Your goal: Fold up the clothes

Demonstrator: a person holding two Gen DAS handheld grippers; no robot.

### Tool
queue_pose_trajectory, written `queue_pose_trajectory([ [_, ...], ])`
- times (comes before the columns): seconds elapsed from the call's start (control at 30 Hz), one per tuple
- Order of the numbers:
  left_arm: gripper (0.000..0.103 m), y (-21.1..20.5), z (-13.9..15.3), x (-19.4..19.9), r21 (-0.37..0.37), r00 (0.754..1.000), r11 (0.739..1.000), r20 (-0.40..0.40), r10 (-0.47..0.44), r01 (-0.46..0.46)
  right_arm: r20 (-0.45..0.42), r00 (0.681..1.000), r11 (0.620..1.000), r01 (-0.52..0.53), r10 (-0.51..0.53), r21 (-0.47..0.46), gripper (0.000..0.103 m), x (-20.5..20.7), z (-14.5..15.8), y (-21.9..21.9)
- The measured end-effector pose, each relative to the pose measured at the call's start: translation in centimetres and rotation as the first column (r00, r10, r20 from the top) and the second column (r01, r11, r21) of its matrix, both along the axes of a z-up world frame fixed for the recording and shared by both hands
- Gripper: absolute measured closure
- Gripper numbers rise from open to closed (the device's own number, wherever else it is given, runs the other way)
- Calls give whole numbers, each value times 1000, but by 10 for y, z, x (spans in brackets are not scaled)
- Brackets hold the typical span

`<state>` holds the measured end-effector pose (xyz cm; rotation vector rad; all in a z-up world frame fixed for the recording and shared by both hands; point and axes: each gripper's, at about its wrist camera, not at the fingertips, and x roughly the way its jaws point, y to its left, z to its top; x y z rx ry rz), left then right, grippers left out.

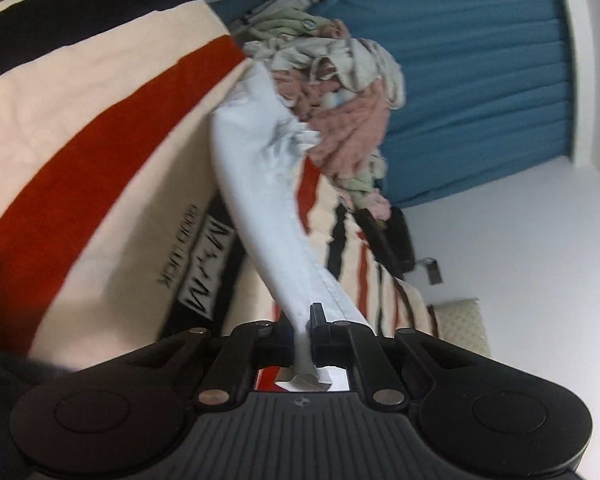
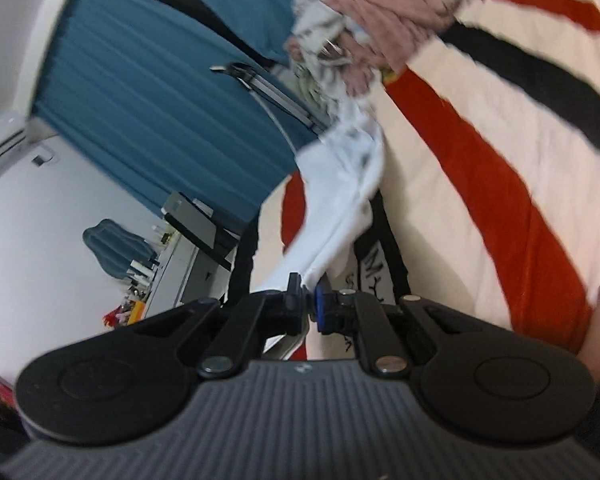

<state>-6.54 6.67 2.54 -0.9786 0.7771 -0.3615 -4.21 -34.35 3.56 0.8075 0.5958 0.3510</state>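
The white garment [image 1: 256, 200] [image 2: 340, 196] hangs stretched above the striped bedspread [image 1: 80, 128] [image 2: 500, 140], pinched at one edge by the closed left tongs [image 1: 302, 334] and at another by the closed right tongs [image 2: 306, 304], its far end reaching the clothes pile [image 1: 340, 92] [image 2: 364, 4].
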Motion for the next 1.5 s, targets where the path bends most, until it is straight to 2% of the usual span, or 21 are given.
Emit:
queue_pose_trajectory([
  [0.17, 95, -6, 18, -50, 17, 999, 999, -11, -48, 49, 0, 1000, 1000, -19, 19, 0, 94, -39, 19, -14],
  [0.33, 95, -1, 17, -34, 33, 999, 999, -39, -36, 37, -29, 1000, 1000, -11, 12, 8, 94, -23, 12, -11],
  [0.47, 95, 1, 11, 15, 56, 999, 998, -37, 39, -37, -54, 998, 999, 20, -18, 31, 94, 25, -1, -1],
  [0.6, 95, -8, 1, 76, 102, 997, 992, 4, 76, -76, -63, 995, 997, 82, -82, 1, 94, 84, -15, 11],
  [0.8, 95, -25, -21, 169, 253, 990, 963, 123, 66, -96, -44, 991, 989, 122, -126, -80, 94, 178, -46, 26],
  [1.03, 94, -41, -71, 252, 407, 976, 909, 218, 1, -91, 77, 994, 974, 96, -81, -205, 94, 257, -94, 43],
  [1.17, 94, -54, -103, 290, 518, 981, 851, 193, -22, -83, 99, 994, 948, 83, -55, -308, 93, 283, -119, 56],
  [1.27, 94, -61, -126, 312, 558, 985, 828, 165, -49, -52, 98, 995, 919, 68, -32, -389, 92, 296, -133, 65],
  [1.33, 93, -64, -134, 319, 573, 986, 819, 156, -60, -40, 95, 995, 913, 55, -18, -405, 91, 297, -136, 65],
  [1.4, 87, -68, -135, 320, 594, 983, 804, 162, -86, -28, 97, 995, 903, 39, 3, -428, 82, 298, -135, 67],
  [1.43, 67, -70, -133, 317, 606, 980, 795, 172, -101, -24, 106, 994, 897, 29, 19, -441, 66, 297, -132, 70],
  [1.47, 46, -73, -130, 312, 619, 976, 785, 186, -115, -25, 122, 992, 893, 26, 33, -450, 41, 293, -127, 72],
  [1.5, 40, -75, -127, 307, 633, 971, 774, 200, -130, -26, 142, 990, 892, 43, 24, -451, 29, 288, -123, 72],
])
